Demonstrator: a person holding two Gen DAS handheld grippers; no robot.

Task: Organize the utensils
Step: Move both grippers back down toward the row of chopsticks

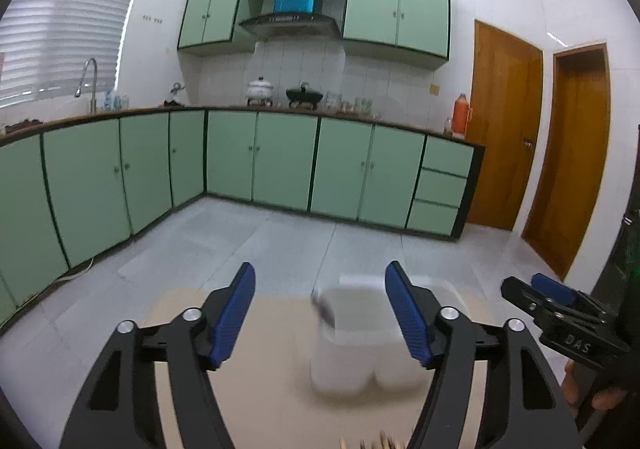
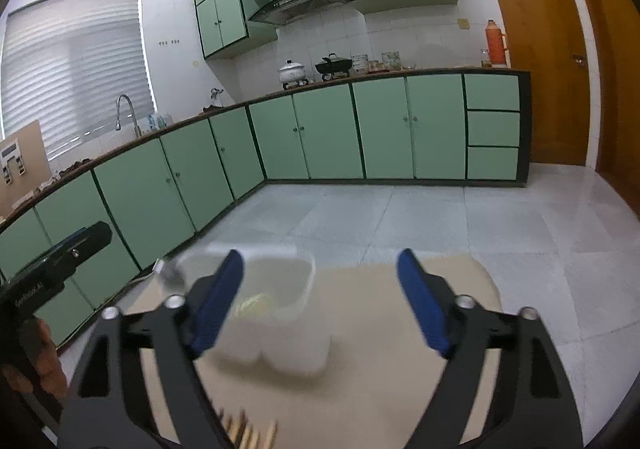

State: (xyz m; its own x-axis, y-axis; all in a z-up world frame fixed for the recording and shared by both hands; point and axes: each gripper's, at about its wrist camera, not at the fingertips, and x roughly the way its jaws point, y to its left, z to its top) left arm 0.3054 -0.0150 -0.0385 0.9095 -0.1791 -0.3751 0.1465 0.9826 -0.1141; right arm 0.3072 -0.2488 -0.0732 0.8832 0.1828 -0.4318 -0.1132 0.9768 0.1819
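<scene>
Though blurred by motion, white utensil holder (image 1: 360, 333) stands on beige table (image 1: 272, 389); dark utensil (image 1: 325, 308) pokes from holder's left rim, type unclear. Wooden sticks (image 2: 250, 431) near holder, cut off by frame edge. Yellowish item inside holder (image 2: 254, 305), right view only. Left gripper (image 1: 320, 315) spread wide, empty, straddling holder. Right gripper (image 2: 320, 303) likewise released; "DAS" on body.

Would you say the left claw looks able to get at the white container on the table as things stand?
Probably yes. The left claw is open and empty, with the white container right ahead between its fingers on the table. Nothing appears to block it; the right claw sits off to the side.
</scene>
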